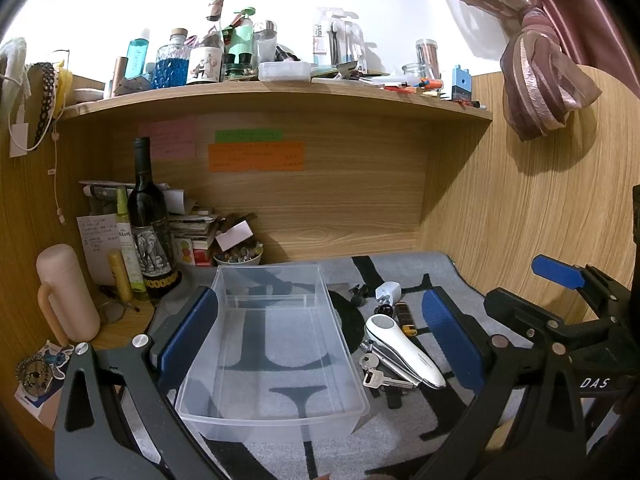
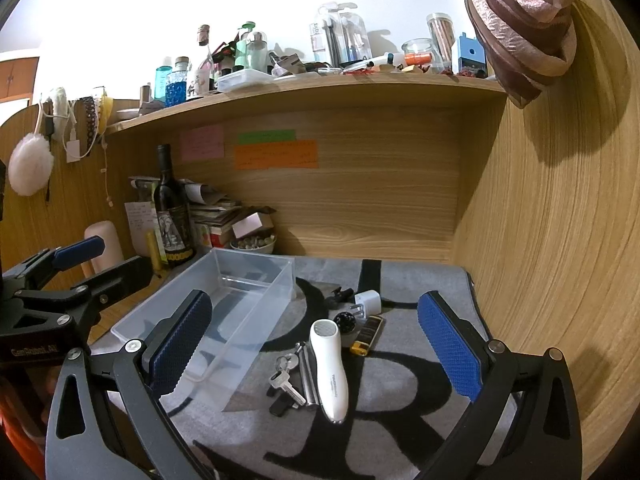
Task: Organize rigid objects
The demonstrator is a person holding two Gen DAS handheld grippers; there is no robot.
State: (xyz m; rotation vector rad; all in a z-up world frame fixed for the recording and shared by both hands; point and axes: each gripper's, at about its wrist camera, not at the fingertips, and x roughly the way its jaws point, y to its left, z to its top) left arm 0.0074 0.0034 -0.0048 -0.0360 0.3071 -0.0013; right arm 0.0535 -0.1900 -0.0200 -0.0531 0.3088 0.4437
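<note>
Worktop (image 2: 400, 240) of pale wood carries a grey mat (image 1: 400, 440) with black letters. On the mat I see a clear bin (image 1: 344, 356), holding nothing, lying between my left tongs (image 1: 320, 336), whose blue pads stand wide apart and grip nothing. My right tongs (image 2: 316, 344) also gape wide, hovering over the small items just right of the bin. Largest of these is a white handheld device (image 2: 330, 368), lying flat. Keys (image 2: 286, 384) touch its left side. Beyond it sit a white plug (image 2: 366, 300), a dark lighter (image 2: 368, 334), and a small black clip (image 2: 340, 294), all near one another.
</note>
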